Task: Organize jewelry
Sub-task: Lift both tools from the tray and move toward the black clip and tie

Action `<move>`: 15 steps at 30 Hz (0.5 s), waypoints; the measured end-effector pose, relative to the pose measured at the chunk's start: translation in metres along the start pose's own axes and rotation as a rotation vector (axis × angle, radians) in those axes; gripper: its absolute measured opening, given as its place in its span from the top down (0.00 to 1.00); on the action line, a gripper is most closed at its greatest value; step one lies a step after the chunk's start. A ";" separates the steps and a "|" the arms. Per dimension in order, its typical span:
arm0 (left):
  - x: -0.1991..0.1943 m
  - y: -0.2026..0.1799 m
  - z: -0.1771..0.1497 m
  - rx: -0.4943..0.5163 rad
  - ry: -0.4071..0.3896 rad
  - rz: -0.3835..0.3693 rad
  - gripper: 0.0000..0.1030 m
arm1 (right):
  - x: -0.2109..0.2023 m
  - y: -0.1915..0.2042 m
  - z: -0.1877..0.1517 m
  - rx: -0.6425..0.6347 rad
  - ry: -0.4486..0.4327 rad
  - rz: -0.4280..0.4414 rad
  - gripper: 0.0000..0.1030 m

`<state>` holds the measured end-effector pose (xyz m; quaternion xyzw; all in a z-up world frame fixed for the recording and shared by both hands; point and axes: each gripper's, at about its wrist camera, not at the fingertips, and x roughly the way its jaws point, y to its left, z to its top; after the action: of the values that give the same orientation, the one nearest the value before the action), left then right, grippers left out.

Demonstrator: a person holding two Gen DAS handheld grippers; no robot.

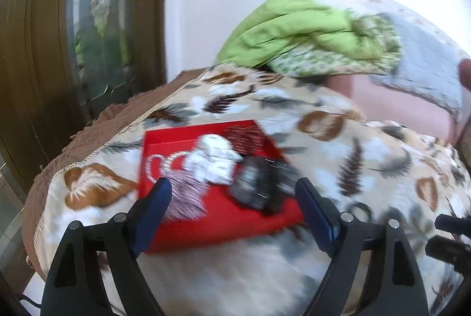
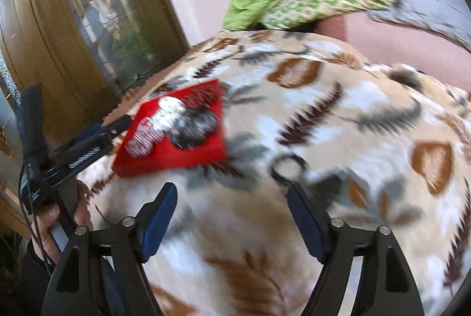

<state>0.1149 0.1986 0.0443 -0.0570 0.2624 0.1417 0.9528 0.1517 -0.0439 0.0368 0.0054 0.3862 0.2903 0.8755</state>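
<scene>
We see a red box (image 1: 217, 198) lying flat on the bed, on a blanket (image 1: 353, 157) with leaves and feathers on it. The jewelry sits inside the box in a heap. There is a white lumpy bundle (image 1: 216, 160), a dark pile (image 1: 259, 186), a pink-and-white beaded bunch (image 1: 185, 195) and a loop of small beads (image 1: 153, 165). The pictures are blurry, so we cannot tell just what each piece is.

Our left tool (image 1: 232, 198) is wide open and holds nothing. It hangs just above the near side of the box, with the heap between its two blue fingers (image 1: 153, 210). Our right tool (image 2: 232, 213) is also wide open and empty. It is over bare blanket, to the right of the box and well apart from the jewelry.

We think the step now is to reach in and pick one piece. To do it well, we should slow down, so things stop looking smeared. We should choose a piece at the edge of the heap, like the beaded bunch, and come down straight over it. We should pinch only that one piece, or the rest may tangle and lift with it. The right tool could hold the box steady.
</scene>
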 end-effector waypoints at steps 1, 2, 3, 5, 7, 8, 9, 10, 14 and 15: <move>-0.008 -0.011 -0.007 0.011 -0.005 -0.014 0.17 | -0.008 -0.007 -0.008 0.013 -0.004 -0.013 0.19; -0.016 -0.022 -0.016 0.026 -0.007 -0.031 0.17 | -0.018 -0.015 -0.018 0.030 -0.010 -0.022 0.18; -0.026 -0.036 -0.026 0.052 -0.007 -0.048 0.17 | -0.029 -0.024 -0.031 0.046 -0.021 -0.038 0.18; -0.038 -0.055 -0.040 0.088 0.005 -0.053 0.17 | -0.045 -0.033 -0.049 0.040 -0.045 -0.108 0.17; -0.051 -0.070 -0.054 0.094 0.029 -0.069 0.17 | -0.060 -0.041 -0.063 0.042 -0.062 -0.146 0.17; -0.058 -0.078 -0.060 0.087 0.036 -0.074 0.17 | -0.066 -0.044 -0.069 0.053 -0.067 -0.141 0.17; -0.064 -0.083 -0.064 0.086 0.042 -0.078 0.17 | -0.073 -0.048 -0.075 0.066 -0.073 -0.132 0.17; -0.072 -0.090 -0.069 0.087 0.049 -0.083 0.17 | -0.080 -0.052 -0.082 0.080 -0.080 -0.135 0.16; -0.099 -0.108 -0.085 0.085 0.052 -0.082 0.17 | -0.097 -0.062 -0.095 0.117 -0.091 -0.134 0.14; -0.105 -0.112 -0.088 0.086 0.055 -0.084 0.17 | -0.101 -0.064 -0.097 0.128 -0.097 -0.129 0.14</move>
<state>0.0191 0.0507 0.0272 -0.0308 0.2916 0.0887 0.9519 0.0645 -0.1696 0.0218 0.0505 0.3605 0.2073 0.9080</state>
